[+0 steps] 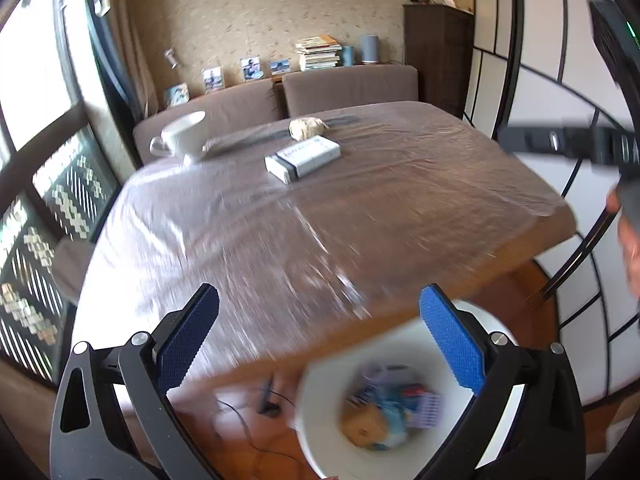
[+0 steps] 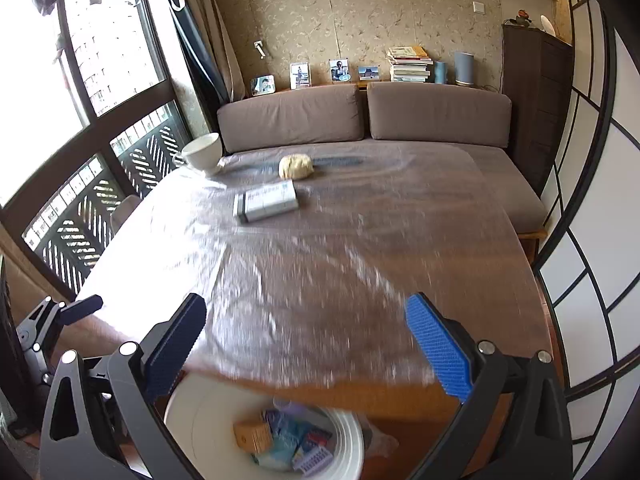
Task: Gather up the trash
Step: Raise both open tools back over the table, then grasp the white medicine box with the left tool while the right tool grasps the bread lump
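Gaping wide, the left gripper (image 1: pixel 320 340) holds nothing; its two blue pads stand far apart above the near table edge, touching nothing. The right gripper (image 2: pixel 306 344) is likewise spread wide and empty over the same edge.

Below both, at 6 o'clock in each view, sits one white trash bin (image 2: pixel 188 432) on the floor beside the table, already holding blurred trash (image 2: pixel 280 440): a tan box and several blue and purple wrappers, too smeared to count.

On the table (image 1: pixel 400 208), under clear plastic film, lie three things toward 12 o'clock: one crumpled paper ball (image 2: pixel 295 166), one white box (image 2: pixel 267 201) just nearer than it, and one white cup (image 2: pixel 202 151) at 11 o'clock by the far left corner.

Both grippers point forward and slightly downward across the tabletop; the right gripper's body shows at 3 o'clock in the left view.
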`<state>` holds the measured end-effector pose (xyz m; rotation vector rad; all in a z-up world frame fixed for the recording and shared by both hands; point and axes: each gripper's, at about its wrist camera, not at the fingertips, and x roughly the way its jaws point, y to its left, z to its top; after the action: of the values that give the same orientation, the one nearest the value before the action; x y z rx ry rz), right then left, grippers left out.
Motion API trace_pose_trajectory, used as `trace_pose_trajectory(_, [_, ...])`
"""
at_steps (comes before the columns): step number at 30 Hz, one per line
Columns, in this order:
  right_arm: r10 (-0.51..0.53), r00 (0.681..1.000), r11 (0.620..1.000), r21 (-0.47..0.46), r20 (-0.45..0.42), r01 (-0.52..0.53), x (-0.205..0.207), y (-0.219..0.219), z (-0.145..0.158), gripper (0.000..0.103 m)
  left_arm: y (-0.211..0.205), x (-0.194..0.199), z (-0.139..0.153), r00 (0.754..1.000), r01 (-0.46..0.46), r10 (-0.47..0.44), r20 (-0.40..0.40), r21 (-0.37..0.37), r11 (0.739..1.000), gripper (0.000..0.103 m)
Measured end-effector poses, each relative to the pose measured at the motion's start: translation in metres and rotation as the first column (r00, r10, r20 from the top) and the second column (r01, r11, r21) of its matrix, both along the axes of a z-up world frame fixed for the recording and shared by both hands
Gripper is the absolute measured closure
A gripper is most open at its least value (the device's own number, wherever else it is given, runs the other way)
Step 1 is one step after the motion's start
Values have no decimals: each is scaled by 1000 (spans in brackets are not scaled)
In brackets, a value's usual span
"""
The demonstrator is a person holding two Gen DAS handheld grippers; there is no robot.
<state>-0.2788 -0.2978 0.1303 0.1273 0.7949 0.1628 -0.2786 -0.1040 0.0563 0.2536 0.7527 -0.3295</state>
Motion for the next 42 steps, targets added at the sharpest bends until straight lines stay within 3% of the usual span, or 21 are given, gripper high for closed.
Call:
trace_pose_trajectory(5, [-10, 1000, 999, -36, -10, 9, 68, 16, 7, 4, 1, 54, -1, 995, 93, -92, -23, 17, 996, 2])
trace_pose_trajectory(14, [36, 995, 989, -140, -89, -49, 191, 43, -29, 5, -13, 144, -18, 974, 220, -218, -64, 33, 975, 2])
trace_pose_trajectory(16, [56, 993, 984, -162, -101, -72, 207, 47, -39, 5, -15, 163, -22, 969, 238, -236, -77, 22, 971, 2])
trace_pose_trajectory(20, [121, 981, 973, -179, -149, -147, 252, 54, -61, 18, -23, 190, -28, 961, 265, -261, -96, 34, 964, 2])
trace_pose_trajectory(28, [198, 962, 960, -159, -190, -229, 298, 61, -86, 20, -39, 223, -37, 930, 346, -340, -136, 17, 938, 3])
trace_pose_trajectory(36, [252, 945, 949, -137, -207, -283, 317, 71, -98, 29, -45, 237, -49, 915, 369, -363, -174, -3, 930, 27])
trace_pose_trajectory(39, [273, 941, 946, -122, -201, -301, 318, 72, -100, 39, -46, 237, -49, 907, 381, -379, -185, -25, 924, 38])
trace_pose_trajectory(41, [289, 938, 944, -105, -192, -312, 318, 71, -100, 53, -47, 237, -48, 905, 381, -381, -191, -38, 924, 48])
trace_pose_trajectory(42, [285, 939, 946, -99, -192, -307, 318, 70, -99, 53, -47, 237, -48, 904, 380, -380, -194, -40, 924, 49])
